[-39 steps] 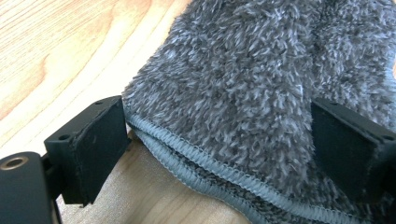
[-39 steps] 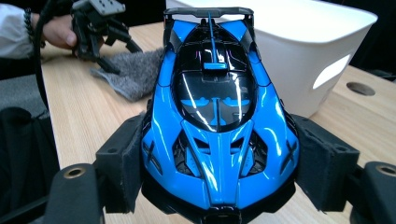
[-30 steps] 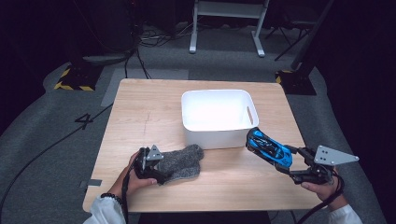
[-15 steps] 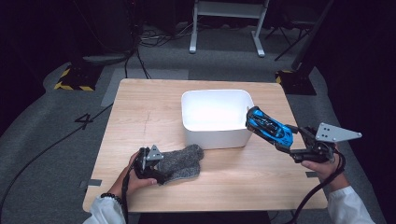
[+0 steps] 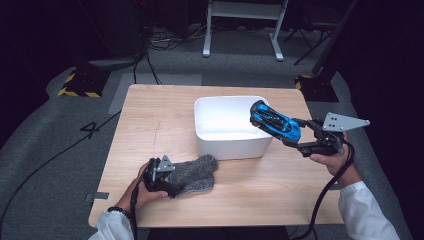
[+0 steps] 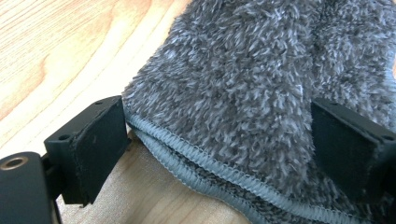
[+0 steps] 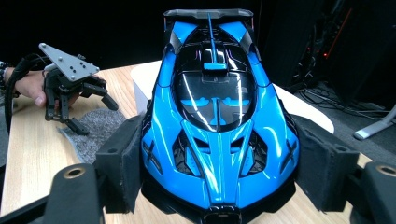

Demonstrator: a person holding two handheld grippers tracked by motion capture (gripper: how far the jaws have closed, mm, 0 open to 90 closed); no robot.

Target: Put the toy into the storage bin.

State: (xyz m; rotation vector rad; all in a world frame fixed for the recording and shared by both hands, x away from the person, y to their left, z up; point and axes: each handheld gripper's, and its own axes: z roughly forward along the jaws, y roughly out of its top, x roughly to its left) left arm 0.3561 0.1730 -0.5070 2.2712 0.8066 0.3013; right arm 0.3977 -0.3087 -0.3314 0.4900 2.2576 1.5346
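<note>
- Two tools are at work over a wooden worktop (image 5: pixel 150 120), one in each of the person's hands.
- Right tool (image 5: pixel 295 136): its jaws are clamped on the flanks of a blue toy car (image 5: pixel 275 121), pads pressing both sides in the right gripper view (image 7: pixel 217 130).
- The blue toy car is held in the air, tilted, with its far end over the right rim of a white bin (image 5: pixel 220 117) and its near end outside it.
- The white bin stands on the worktop, right of centre; its inside looks bare as far as the high view shows.
- Left tool (image 5: pixel 165 176): it rests low at the near left part of the worktop, at one end of a grey fuzzy cloth (image 5: pixel 197 171).
- In the left gripper view the grey fuzzy cloth (image 6: pixel 243 93) lies between the two jaws with its stitched hem toward the camera; the left jaw touches the hem and the right jaw sits against the pile, but I cannot tell whether they pinch it.
- The grey fuzzy cloth lies flat on the worktop, just in front of the white bin and apart from it.
- Both tools are well apart from each other.
</note>
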